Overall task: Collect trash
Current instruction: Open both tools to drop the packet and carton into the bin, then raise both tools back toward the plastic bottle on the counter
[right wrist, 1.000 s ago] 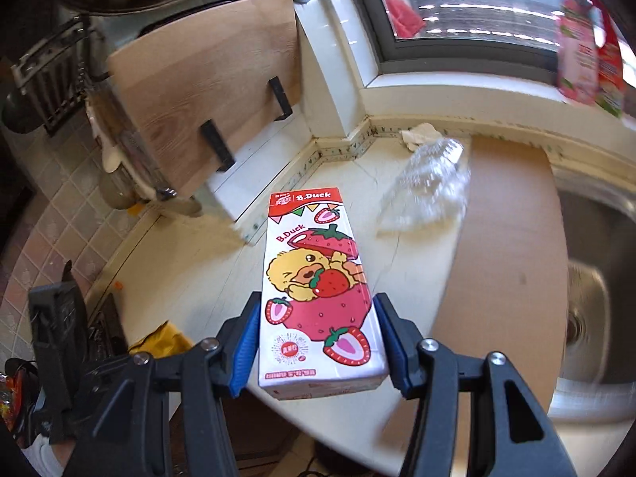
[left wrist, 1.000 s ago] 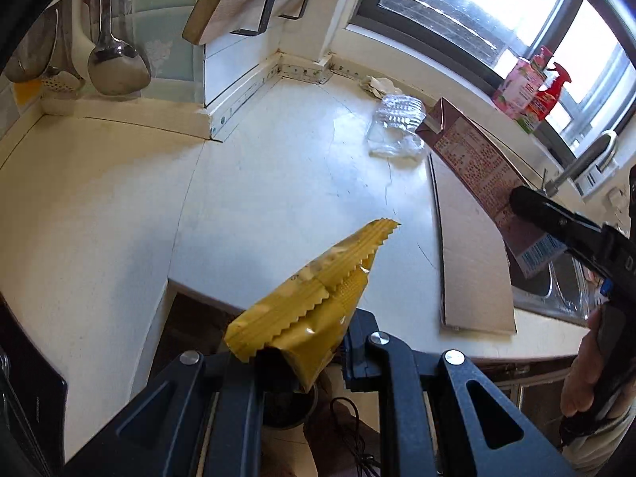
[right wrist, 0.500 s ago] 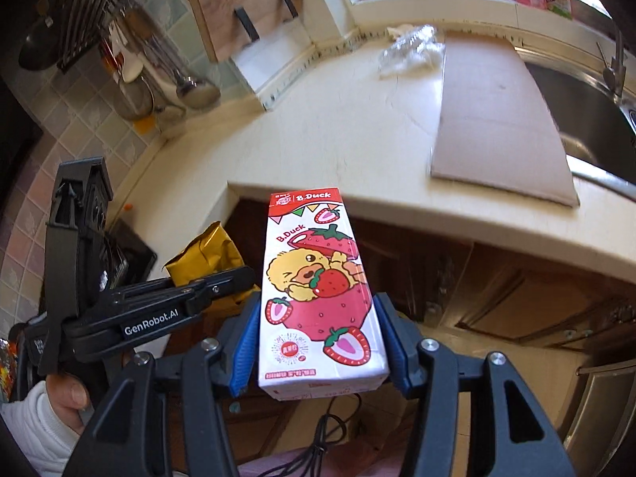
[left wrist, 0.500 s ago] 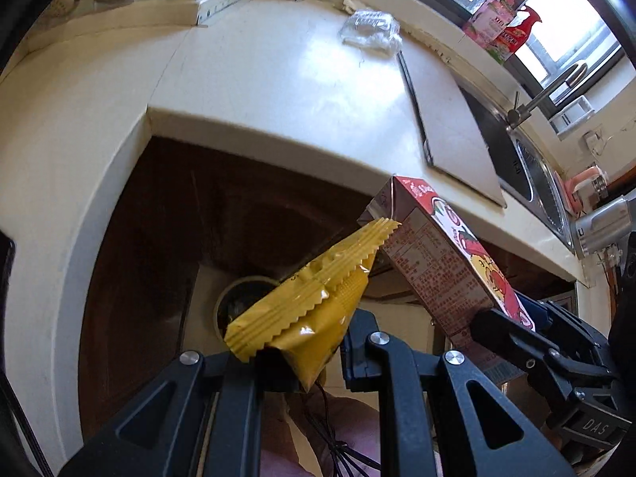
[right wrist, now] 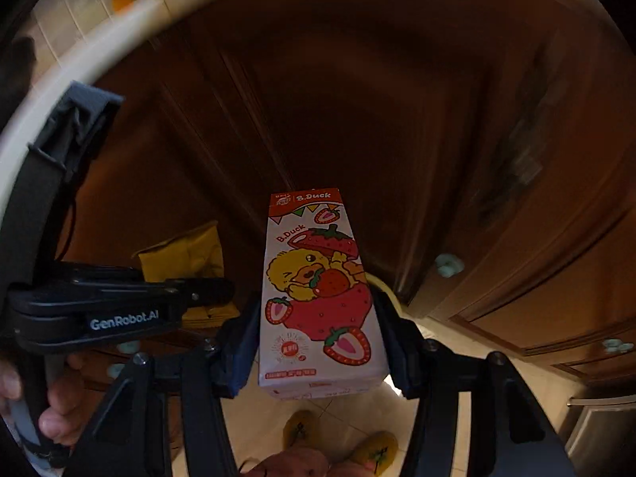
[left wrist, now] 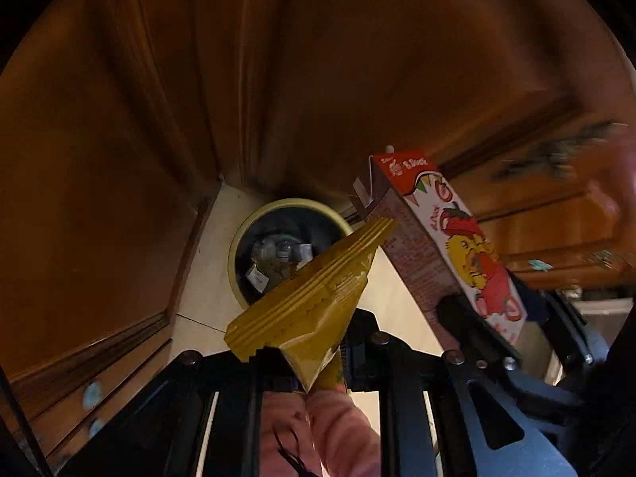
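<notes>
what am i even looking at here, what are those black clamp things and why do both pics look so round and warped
No robot here: a person holds a black two-finger gripper in each hand, and a fisheye camera on each one looks along its fingers, hence the round, warped pictures. The left gripper is shut on a crumpled yellow wrapper. The right gripper grips a strawberry drink carton printed with a duck. Each gripper also shows in the other's picture. Both point down past dark wooden cabinet doors toward the pale floor, where a round bin stands, already holding some trash. Yellow slippers show at the bottom of the right view.
</notes>
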A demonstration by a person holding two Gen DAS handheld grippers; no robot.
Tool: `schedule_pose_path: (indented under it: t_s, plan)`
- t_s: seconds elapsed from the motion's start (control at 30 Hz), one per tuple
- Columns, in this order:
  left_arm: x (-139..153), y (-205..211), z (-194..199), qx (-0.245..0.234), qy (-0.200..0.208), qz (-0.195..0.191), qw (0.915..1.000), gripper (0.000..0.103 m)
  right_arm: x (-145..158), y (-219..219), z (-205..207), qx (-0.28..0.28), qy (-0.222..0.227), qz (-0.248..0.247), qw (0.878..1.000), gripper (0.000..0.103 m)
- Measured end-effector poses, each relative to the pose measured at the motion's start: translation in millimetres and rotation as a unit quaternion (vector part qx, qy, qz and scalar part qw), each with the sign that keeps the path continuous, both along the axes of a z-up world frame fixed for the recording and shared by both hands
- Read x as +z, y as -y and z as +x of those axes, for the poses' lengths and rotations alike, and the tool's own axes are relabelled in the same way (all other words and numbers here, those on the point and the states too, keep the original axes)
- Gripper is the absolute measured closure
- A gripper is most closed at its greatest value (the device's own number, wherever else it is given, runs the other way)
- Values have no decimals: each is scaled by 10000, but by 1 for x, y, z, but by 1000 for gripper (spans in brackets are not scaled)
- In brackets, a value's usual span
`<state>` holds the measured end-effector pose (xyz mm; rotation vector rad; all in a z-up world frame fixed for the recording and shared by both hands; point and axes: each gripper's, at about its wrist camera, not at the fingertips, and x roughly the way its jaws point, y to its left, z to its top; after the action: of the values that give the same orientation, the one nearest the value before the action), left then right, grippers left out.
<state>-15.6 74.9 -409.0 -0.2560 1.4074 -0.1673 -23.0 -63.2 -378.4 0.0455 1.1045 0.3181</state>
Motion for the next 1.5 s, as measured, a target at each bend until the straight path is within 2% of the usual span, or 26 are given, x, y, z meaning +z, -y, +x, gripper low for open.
schedule_pose_path:
  t_s: [0.23,0.27,0.3,0.37,0.43,0.53,0.73,0.87,0.97,1.13,1.3,1.5]
  plan:
    - [-97,8,23,-192,225,132,9995,87,-114,3,19,-83,175,64,9998,46]
    - [-108,7,28,-219,230,134,9994,75,-134,3,23,-58,57,43,10000,45]
    - [-126,8,33,-251,170,142,9994,54,-155,3,28,-48,-122,-91,9999,40]
    - [-155,10,39,-209,-15,236,9995,23,-184,2,32,-47,-320,-370,9988,35]
    - [-183,13,41,-101,-219,288,9993,22,-200,5,30,-25,-396,-452,9982,33]
    - [-204,15,38,-124,-417,418,9982,22,-206,12,24,-15,-543,-352,9979,32]
    - [-213,24,21,-371,-506,610,9962,22,-211,27,-1,-8,-1051,-126,9944,32]
    - [-212,28,9,-510,-545,697,9948,22,-196,23,-13,-152,-1165,11,9931,32]
    - [-194,29,4,-529,-505,722,9947,22,-174,24,-18,-287,-1199,138,9923,32]
    - [-133,28,-4,-442,-386,709,9958,22,-113,30,-24,-435,-1108,285,9925,32]
    - [-42,23,-10,-384,-204,673,9968,22,-24,34,-29,-405,-940,404,9939,32]
    - [86,25,-16,-384,277,553,9973,22,96,37,-32,-221,-352,359,9985,32]
